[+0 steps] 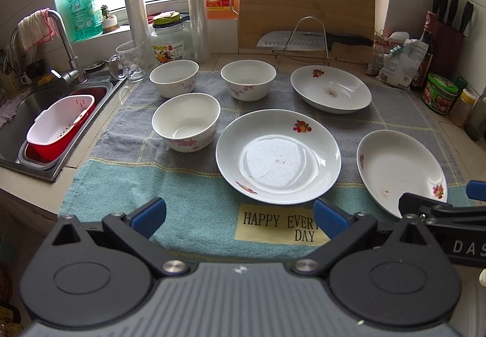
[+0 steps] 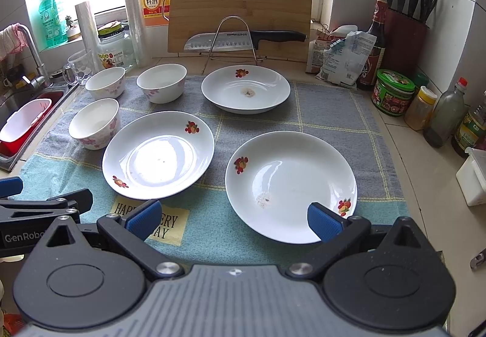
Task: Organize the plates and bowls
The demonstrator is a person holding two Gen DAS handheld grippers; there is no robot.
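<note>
Three white plates with fruit prints lie on a grey-and-teal cloth: a middle plate, a far plate and a near right plate. Three white flowered bowls stand upright at the left: near, far left, far middle. My left gripper is open and empty above the cloth's near edge. My right gripper is open and empty, its right finger over the near right plate's rim.
A sink with a red-and-white basket is at the left. A glass mug, jar, bottles, a cutting board and a knife on a rack line the back. Condiment jars and a knife block stand at the right.
</note>
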